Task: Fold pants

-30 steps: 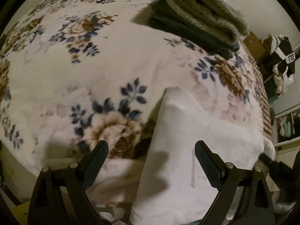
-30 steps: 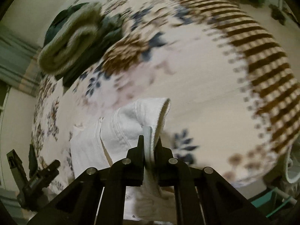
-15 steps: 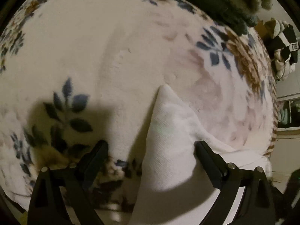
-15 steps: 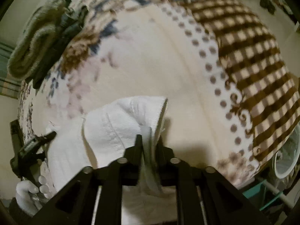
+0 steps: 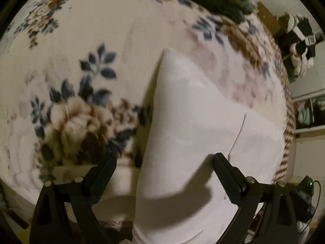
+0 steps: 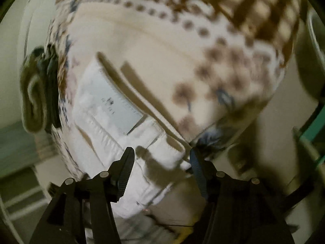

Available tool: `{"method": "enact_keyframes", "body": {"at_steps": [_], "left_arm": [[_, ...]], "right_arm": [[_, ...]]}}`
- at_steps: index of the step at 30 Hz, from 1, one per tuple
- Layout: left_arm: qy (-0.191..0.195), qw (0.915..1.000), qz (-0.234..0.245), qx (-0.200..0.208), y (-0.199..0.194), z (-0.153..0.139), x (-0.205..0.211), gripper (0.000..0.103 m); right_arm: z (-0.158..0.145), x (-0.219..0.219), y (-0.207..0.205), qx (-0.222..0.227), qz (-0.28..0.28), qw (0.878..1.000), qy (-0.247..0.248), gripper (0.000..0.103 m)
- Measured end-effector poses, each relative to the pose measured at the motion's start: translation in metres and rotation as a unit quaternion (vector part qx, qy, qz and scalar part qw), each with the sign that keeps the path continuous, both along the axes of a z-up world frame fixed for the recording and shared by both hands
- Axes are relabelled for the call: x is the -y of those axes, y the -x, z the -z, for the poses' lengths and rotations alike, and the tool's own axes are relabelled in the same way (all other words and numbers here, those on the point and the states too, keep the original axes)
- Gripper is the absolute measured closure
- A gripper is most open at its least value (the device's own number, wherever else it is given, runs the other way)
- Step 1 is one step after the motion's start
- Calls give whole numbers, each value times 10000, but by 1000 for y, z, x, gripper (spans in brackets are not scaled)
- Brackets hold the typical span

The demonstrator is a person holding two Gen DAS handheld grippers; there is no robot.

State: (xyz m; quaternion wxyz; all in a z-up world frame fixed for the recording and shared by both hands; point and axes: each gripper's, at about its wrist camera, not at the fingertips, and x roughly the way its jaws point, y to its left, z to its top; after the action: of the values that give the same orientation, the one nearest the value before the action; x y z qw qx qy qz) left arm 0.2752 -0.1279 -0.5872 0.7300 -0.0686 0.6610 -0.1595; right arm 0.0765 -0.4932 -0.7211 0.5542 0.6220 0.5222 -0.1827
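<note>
White cotton pants [image 6: 113, 120] flat on floral fleece blanket [image 5: 85, 105]. My right gripper [image 6: 162, 166] jaws just opening, waistband released; left gripper [image 5: 164, 174] wide, empty. Smooth fold before regrasping.

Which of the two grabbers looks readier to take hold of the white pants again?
Probably the left gripper: open, straddling the white pants. The right gripper, jaws just opened off the waistband, is blurred.

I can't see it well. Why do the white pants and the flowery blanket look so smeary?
Right wrist view: motion blur smears the white pants and checked blanket border. Left wrist view: milder blur on the floral blanket; the left gripper casts a dark shadow on the pants.
</note>
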Motion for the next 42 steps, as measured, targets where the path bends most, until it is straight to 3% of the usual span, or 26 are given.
{"method": "enact_keyframes", "body": {"at_steps": [4, 6, 7, 8, 12, 14, 17, 19, 20, 21, 24, 31, 34, 37, 38, 40, 42], "left_arm": [[-90, 9999, 76, 0, 5, 8, 5, 6], [-87, 9999, 74, 14, 5, 9, 5, 6], [-93, 9999, 72, 7, 4, 10, 6, 6], [-98, 9999, 72, 7, 4, 10, 9, 6], [-206, 9996, 180, 1, 5, 12, 11, 5], [-415, 9986, 314, -26, 3, 15, 19, 4], [-359, 9988, 322, -62, 2, 12, 22, 4], [-171, 9994, 292, -113, 3, 9, 18, 4], [-32, 9996, 260, -130, 5, 7, 16, 4], [147, 9995, 212, -169, 7, 7, 12, 4], [530, 9978, 101, -380, 14, 15, 3, 4], [617, 9967, 2, -520, 21, 34, 1, 5], [619, 9967, 32, -532, 18, 34, 2, 4], [625, 9966, 61, -537, 18, 34, 2, 4], [632, 9965, 68, -537, 18, 35, 2, 4], [631, 9965, 85, -541, 18, 36, 2, 5], [609, 9967, 106, -533, 17, 36, 3, 5]], "right_arm": [[11, -7, 1, -103, 57, 9999, 75, 45], [8, -9, 1, -61, -66, 9996, 258, 69], [3, -10, 3, -27, -167, 9989, 447, 76], [-5, -10, 4, -20, -330, 9973, 660, 92], [-27, -7, 7, -208, -786, 9893, 1212, 95], [-26, -5, 8, -195, -806, 9906, 1084, 95], [-29, -5, 8, -10, -789, 9930, 882, 90], [-31, -3, 10, 209, -613, 9958, 645, 66], [-31, -4, 9, 353, -498, 9967, 533, 42], [-32, -6, 14, 464, -380, 9971, 467, 37], [-24, -23, 25, 613, -228, 9976, 205, 37], [16, -55, 1, 1095, -254, 9936, -70, 36], [20, -57, -4, 1292, -87, 9916, -42, 29], [14, -56, -2, 1853, 187, 9821, -269, 29], [9, -57, -5, 1847, 61, 9827, -120, 29], [8, -59, -12, 1415, -375, 9887, 327, 29], [14, -59, -10, 1315, -407, 9897, 400, 30]]}}
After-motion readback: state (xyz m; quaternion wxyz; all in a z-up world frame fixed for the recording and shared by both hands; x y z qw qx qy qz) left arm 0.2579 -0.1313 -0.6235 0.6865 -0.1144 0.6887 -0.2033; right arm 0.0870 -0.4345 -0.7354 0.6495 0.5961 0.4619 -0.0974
